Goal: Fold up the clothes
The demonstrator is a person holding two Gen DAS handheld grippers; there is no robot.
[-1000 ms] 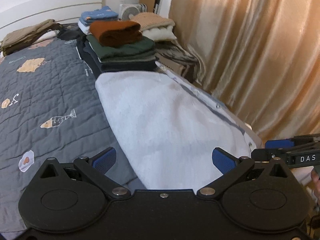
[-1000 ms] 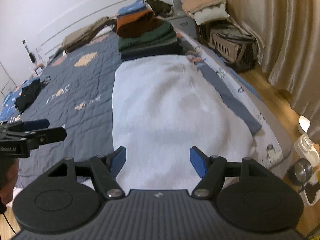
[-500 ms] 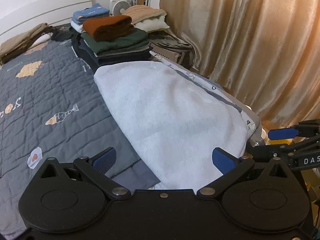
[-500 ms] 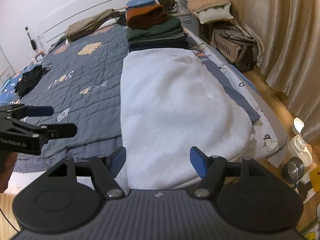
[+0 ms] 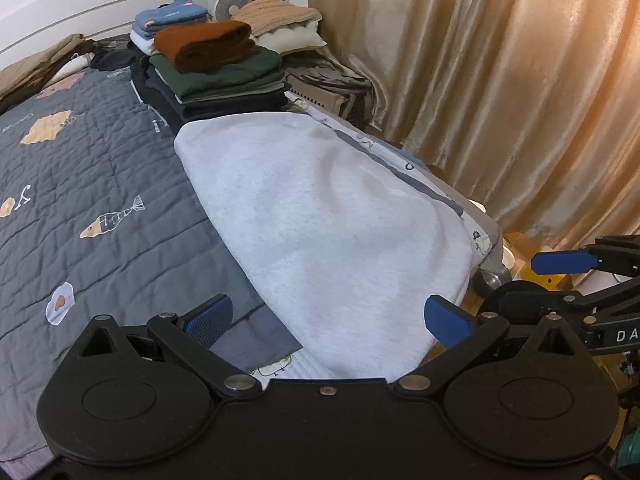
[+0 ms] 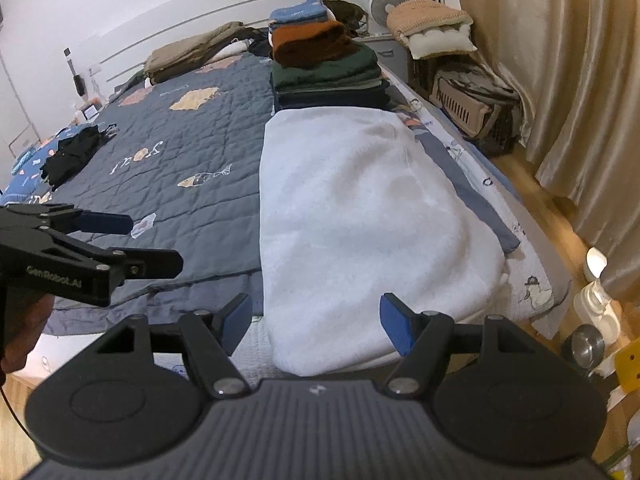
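Both claws, left claw [image 5: 328, 320] and right claw [image 6: 316, 322], gape empty; pale-grey garment [image 6: 360, 216] lies folded smooth.

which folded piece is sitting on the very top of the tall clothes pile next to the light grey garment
The rust-brown folded piece tops the pile of folded clothes. Directly below it lie dark green pieces, then darker ones, unlike the blue pieces stacked separately behind.

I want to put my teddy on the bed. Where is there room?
The grey quilt is bare between the white garment and the black clothes at its far edge. It is crowded by the headboard: a folded stack and tan clothes. The strip beside the curtain is narrow.
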